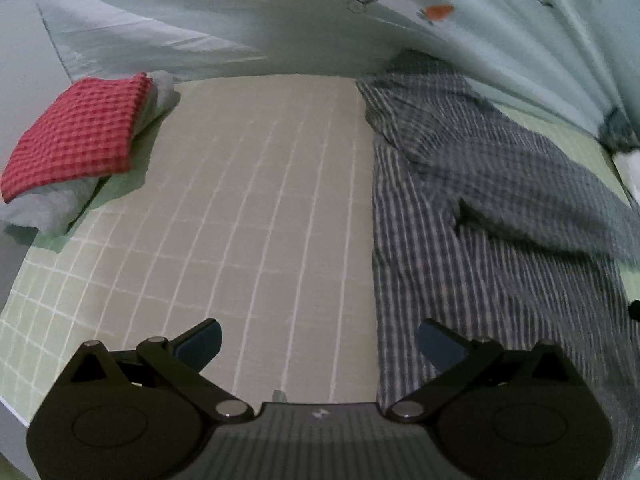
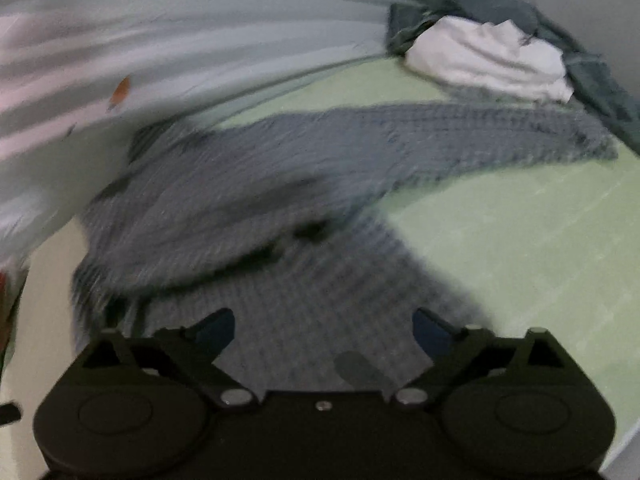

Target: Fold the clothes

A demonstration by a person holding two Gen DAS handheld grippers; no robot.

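A grey-blue checked shirt (image 1: 492,216) lies spread on the pale green gridded sheet (image 1: 256,208), filling the right half of the left wrist view. My left gripper (image 1: 320,344) is open above the sheet at the shirt's left edge, nothing between its fingers. In the blurred right wrist view the same shirt (image 2: 256,208) lies rumpled, one sleeve (image 2: 480,136) stretched to the right. My right gripper (image 2: 324,330) hangs open over the shirt's near part, holding nothing.
A folded red checked cloth (image 1: 76,136) rests on grey folded clothes at the left. A pale blue duvet (image 1: 280,20) with small orange prints runs along the back. A white garment (image 2: 492,60) on dark green cloth lies at the far right.
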